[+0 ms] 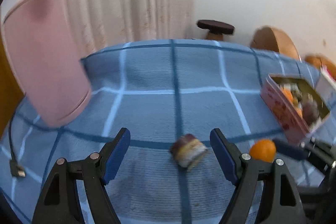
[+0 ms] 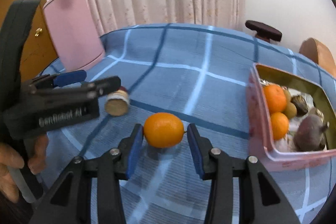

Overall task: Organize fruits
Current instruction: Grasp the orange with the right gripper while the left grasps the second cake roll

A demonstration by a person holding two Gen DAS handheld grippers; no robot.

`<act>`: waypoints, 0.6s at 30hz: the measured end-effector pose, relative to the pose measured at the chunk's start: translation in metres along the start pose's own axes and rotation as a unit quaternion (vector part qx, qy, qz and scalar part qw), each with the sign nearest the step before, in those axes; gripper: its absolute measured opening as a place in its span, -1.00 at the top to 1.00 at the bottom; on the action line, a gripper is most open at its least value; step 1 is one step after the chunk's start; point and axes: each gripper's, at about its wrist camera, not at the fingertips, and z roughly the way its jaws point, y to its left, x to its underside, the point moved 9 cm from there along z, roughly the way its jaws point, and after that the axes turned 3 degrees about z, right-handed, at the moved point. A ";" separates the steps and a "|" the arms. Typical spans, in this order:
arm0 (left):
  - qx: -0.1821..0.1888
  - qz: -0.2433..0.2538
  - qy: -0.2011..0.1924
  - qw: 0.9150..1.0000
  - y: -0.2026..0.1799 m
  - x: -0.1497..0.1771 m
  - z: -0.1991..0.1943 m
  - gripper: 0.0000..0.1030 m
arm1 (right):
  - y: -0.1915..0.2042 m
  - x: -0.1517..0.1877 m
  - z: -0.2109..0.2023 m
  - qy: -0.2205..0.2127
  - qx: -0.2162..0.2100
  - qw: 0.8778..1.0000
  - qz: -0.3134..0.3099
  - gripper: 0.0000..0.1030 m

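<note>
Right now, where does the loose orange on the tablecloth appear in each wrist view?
Left wrist view: the orange lies at lower right, past the right finger of the left tongs.
Right wrist view: the orange sits at centre, between the open fingers of the right tongs.
Shared landmark: the pink box of fruit, to the orange's right in both.
</note>
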 end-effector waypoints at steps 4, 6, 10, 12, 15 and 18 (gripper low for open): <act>-0.012 0.021 0.030 0.999 -0.007 0.007 0.018 -0.51 | -0.006 0.001 0.001 0.009 -0.006 1.000 0.010 0.10; -0.009 0.022 0.043 0.999 -0.007 0.012 0.026 -0.29 | -0.005 0.001 0.000 0.010 -0.006 1.000 0.007 0.10; 0.011 0.014 0.057 0.998 -0.011 0.014 0.030 0.10 | -0.002 0.003 -0.002 0.011 -0.007 1.000 0.003 0.10; 0.007 0.017 0.056 0.998 -0.013 0.014 0.029 0.10 | -0.002 0.004 -0.002 0.013 -0.008 1.000 0.004 0.10; 0.000 0.012 0.050 0.999 -0.012 0.014 0.025 0.11 | -0.003 0.003 0.001 0.013 -0.008 1.000 0.008 0.10; -0.004 0.000 0.037 0.999 -0.012 0.014 0.020 0.11 | -0.005 0.000 0.001 0.004 -0.006 1.000 0.014 0.10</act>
